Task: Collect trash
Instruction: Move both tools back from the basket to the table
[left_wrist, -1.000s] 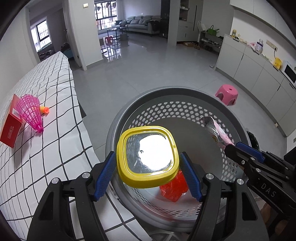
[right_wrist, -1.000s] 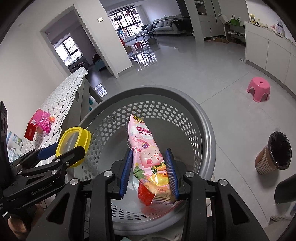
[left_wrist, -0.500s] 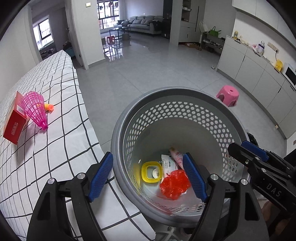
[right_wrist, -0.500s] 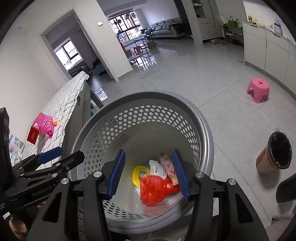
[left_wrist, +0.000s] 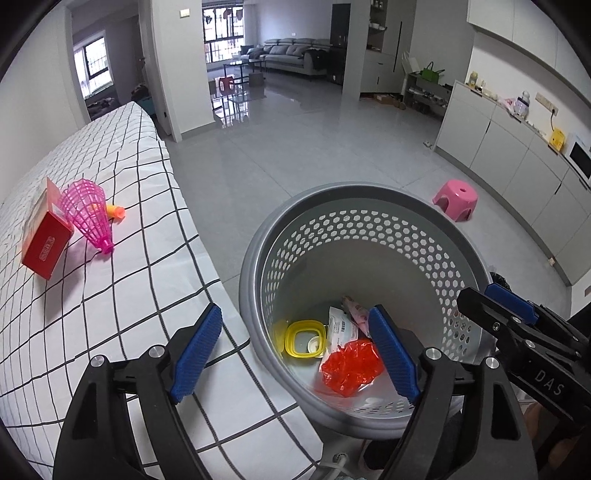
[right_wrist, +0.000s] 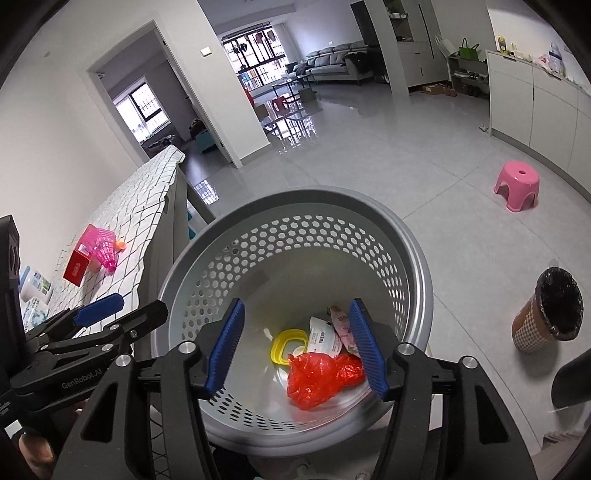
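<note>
The grey perforated basket (left_wrist: 369, 236) fills lower centre; its near rim is cut off. Inside lie a red bag (left_wrist: 349, 363), yellow lid (left_wrist: 304, 339) and half-hidden pink wrapper (right_wrist: 341, 325). Left tongs (left_wrist: 295, 349) and right tongs (right_wrist: 295, 347), just opening, hold nothing.

The basket (left_wrist: 369, 206) stands right of the table (left_wrist: 110, 314). In it lie a lid (left_wrist: 304, 339), bag (left_wrist: 349, 363) and wrapper (left_wrist: 356, 314). A stool (left_wrist: 455, 199) sits behind it.
</note>
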